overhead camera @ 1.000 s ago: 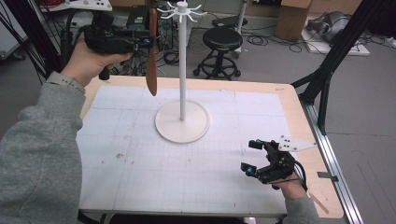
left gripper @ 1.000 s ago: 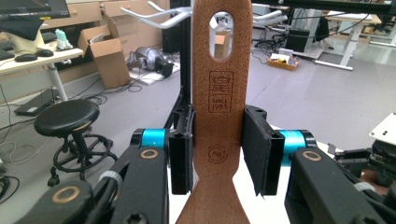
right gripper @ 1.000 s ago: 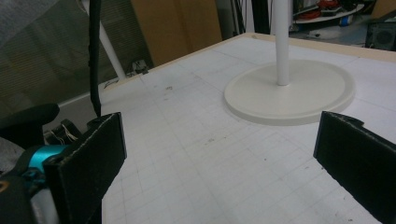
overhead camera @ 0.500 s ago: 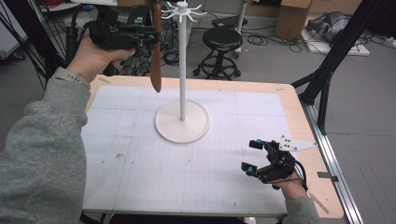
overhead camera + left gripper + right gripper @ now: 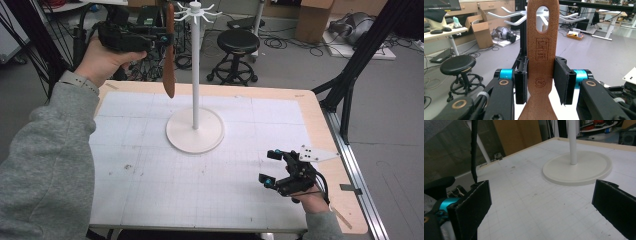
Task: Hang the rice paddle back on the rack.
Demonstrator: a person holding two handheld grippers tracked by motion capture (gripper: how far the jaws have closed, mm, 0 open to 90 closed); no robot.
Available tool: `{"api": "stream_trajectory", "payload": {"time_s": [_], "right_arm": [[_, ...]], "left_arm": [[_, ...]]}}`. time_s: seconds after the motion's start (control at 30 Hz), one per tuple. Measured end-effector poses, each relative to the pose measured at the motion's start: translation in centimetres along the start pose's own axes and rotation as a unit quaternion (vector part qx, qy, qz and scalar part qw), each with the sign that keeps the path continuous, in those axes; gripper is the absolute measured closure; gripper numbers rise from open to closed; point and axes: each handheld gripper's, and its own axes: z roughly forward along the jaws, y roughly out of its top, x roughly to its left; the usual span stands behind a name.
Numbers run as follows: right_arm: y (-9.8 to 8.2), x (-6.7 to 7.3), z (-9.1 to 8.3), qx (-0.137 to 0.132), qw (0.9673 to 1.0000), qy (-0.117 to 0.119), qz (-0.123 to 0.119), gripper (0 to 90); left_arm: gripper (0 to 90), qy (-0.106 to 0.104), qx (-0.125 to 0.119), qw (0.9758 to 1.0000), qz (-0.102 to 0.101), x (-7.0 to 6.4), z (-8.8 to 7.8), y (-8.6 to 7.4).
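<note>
High above the back left corner of the bench (image 5: 310, 107), a brown leather strap (image 5: 169, 55) with an oval hole near its top end is hanging upright in the left gripper (image 5: 159, 39), its lower end dangling well clear of the surface. Seen in the left gripper view, the jaws are pressing on both edges of the strap's (image 5: 541, 60) narrow waist, just below a stamped mark, and the hole is lining up close to the white hooks (image 5: 509, 17) of the hanging stand (image 5: 195, 75) behind it. By my reading, the step in hand is carrying the strap to the stand's crown so as to hang it. The next move is calling for the hole to be threaded over one hook tip, then eased down before the jaws are letting go; a small misalignment could be bumping the stand. Near the front right corner, the right gripper (image 5: 268, 168) is resting low with its jaws standing wide and holding nothing.
</note>
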Motion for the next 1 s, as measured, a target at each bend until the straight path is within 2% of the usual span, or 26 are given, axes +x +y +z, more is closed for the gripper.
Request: {"api": "stream_trajectory", "payload": {"time_s": [0.3,0.73,1.0], "right_arm": [[0.0,0.1,0.1,0.001,1.0000,-0.001,-0.001,0.9],[-0.1,-0.1,0.0,-0.001,1.0000,-0.001,0.000,0.9],[-0.1,0.1,0.0,0.003,1.0000,-0.001,0.001,0.9]], "left_arm": [[65.1,-0.003,-0.001,1.0000,0.006,-0.4,-0.1,0.1],[65.0,-0.001,0.004,1.0000,0.004,-0.5,0.8,-0.2],[65.0,0.000,0.006,0.9998,0.018,-1.4,0.3,0.1]]}}
